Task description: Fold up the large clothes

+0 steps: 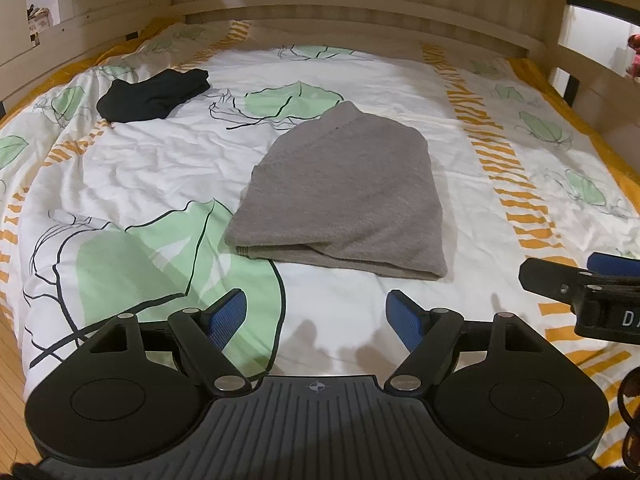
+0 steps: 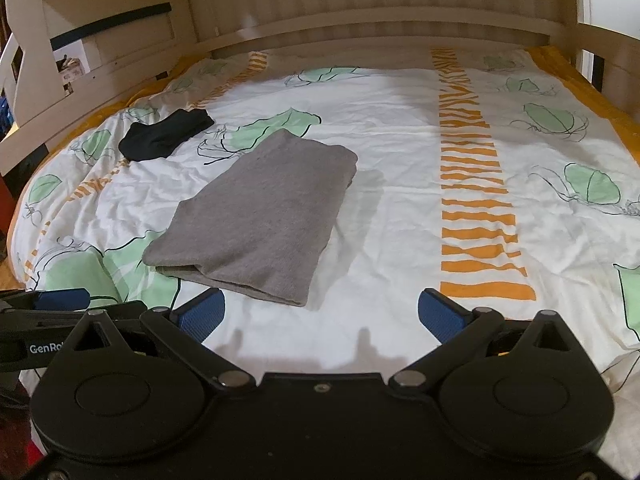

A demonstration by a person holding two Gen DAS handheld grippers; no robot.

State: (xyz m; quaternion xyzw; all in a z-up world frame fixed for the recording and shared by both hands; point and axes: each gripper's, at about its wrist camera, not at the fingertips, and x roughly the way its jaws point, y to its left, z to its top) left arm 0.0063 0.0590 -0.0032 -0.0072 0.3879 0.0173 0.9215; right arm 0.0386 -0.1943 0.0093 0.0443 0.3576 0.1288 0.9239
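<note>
Both grippers hover low over the near edge of the bed with nothing in them: the left gripper [image 1: 316, 312] has its blue-padded fingers [image 1: 226, 316] spread wide, and the right gripper [image 2: 320, 314] holds its own blue pads [image 2: 440, 316] just as far apart. Ahead of them lies the grey knitted garment [image 1: 340, 192], folded into a thick, roughly rectangular bundle with its layered fold edge [image 1: 280, 254] turned toward the grippers; it rests flat on the white quilt printed with green leaves and orange stripes [image 1: 360, 80], a little in front of the left gripper and forward and to the left of the right one [image 2: 256, 216], touched by neither. From the left wrist view the tip of the right gripper shows at the right edge [image 1: 580, 284]; from the right wrist view the left gripper's blue pad shows at the left edge [image 2: 60, 300], so the two tools sit side by side, close together. Farther back and to the left, well apart from the grey bundle, a small black folded cloth [image 1: 154, 94] lies on the quilt. Beyond everything runs the pale wooden bed frame [image 1: 360, 4], and a strip of wood floor [image 1: 10, 360] shows at the lower left.
</note>
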